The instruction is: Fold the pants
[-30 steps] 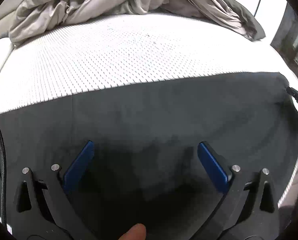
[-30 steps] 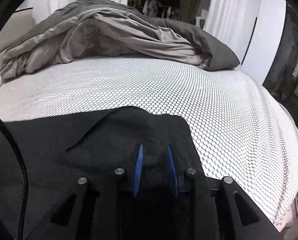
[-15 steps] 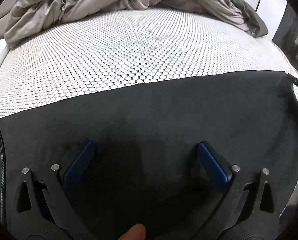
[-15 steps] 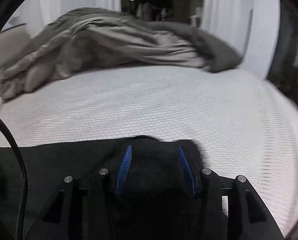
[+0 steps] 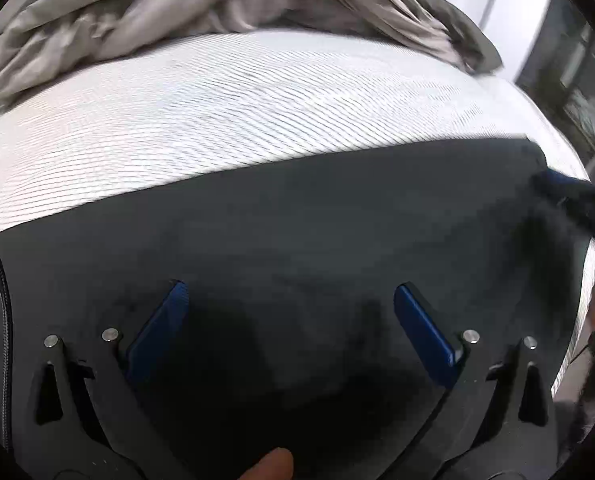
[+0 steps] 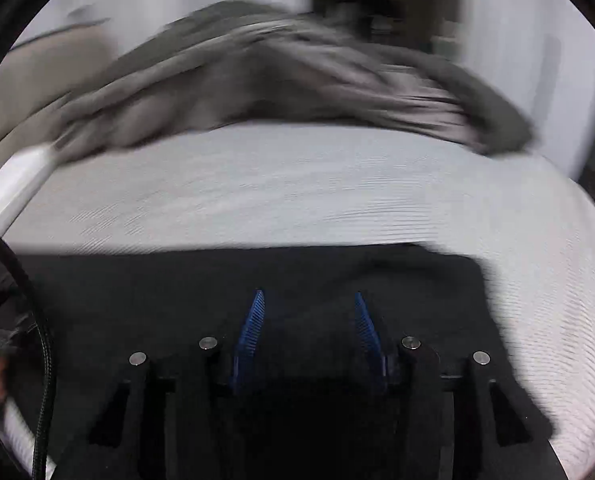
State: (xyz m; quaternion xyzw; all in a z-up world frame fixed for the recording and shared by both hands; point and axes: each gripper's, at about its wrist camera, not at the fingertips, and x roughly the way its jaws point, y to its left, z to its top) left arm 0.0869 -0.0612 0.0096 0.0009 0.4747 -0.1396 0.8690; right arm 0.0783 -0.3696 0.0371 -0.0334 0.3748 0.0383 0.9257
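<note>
The black pants (image 5: 297,232) lie flat across the near part of a white honeycomb-patterned mattress (image 5: 237,100). My left gripper (image 5: 289,300) is open wide, its blue pads just above the cloth and holding nothing. In the right wrist view the pants (image 6: 177,288) fill the lower frame, their far right corner flat on the mattress (image 6: 297,188). My right gripper (image 6: 307,304) is open over the cloth, with nothing pinched between its blue pads. The right gripper's tip (image 5: 569,192) shows at the right edge of the left wrist view, by the pants' far corner.
A crumpled grey duvet (image 5: 217,4) is heaped at the far end of the bed, and it also shows in the right wrist view (image 6: 297,76). The mattress's right edge drops off toward a dark doorway or window (image 5: 577,88). White curtains (image 6: 517,60) hang behind.
My right gripper has opened and let go of the pants' corner, which now lies flat. The right view has shifted and blurred. My left gripper stays open and hardly moves.
</note>
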